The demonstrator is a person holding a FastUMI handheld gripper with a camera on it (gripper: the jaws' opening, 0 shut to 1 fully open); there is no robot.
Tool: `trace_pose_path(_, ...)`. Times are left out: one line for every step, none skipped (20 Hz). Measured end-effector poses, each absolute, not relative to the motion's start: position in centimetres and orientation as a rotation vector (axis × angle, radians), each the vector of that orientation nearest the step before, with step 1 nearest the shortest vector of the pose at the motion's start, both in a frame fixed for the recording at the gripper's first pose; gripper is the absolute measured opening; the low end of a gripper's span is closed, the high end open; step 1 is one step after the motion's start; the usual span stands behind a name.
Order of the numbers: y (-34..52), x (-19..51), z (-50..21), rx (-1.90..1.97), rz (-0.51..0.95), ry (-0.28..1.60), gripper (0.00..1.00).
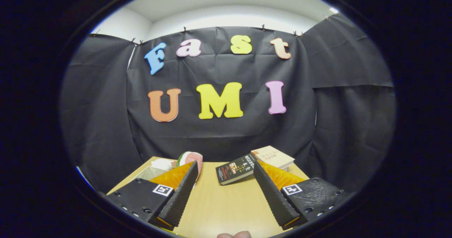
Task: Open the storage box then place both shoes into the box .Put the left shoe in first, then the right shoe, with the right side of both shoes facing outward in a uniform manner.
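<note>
At the nearest edge a fingertip [234,234] of the person's hand peeks in, mostly cut off. The gripper [225,176] hangs level over the wooden bench [226,202], its fingers spread wide apart with nothing between them, just bare benchtop. Just beyond the left finger lies a shoe [190,159] with pink and green parts, half hidden by that finger; a pale, translucent thing to its left may be the storage box [150,172], too obscured to tell. Beyond the right finger lie a dark book [236,169] and, farther right, a cream book [272,156], by the black cloth wall [226,132].
</note>
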State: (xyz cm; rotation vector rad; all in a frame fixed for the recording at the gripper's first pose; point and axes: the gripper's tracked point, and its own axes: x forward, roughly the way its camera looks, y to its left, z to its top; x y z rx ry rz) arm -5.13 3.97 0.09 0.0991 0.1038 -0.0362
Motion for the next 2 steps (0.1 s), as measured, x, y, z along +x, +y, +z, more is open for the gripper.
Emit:
trace_pose_path(3.93,-5.16,-0.03,0.099,-0.036,0.107,0.96)
trace_pose_path(3.87,-5.18,-0.21,0.102,-0.038,0.112,0.96)
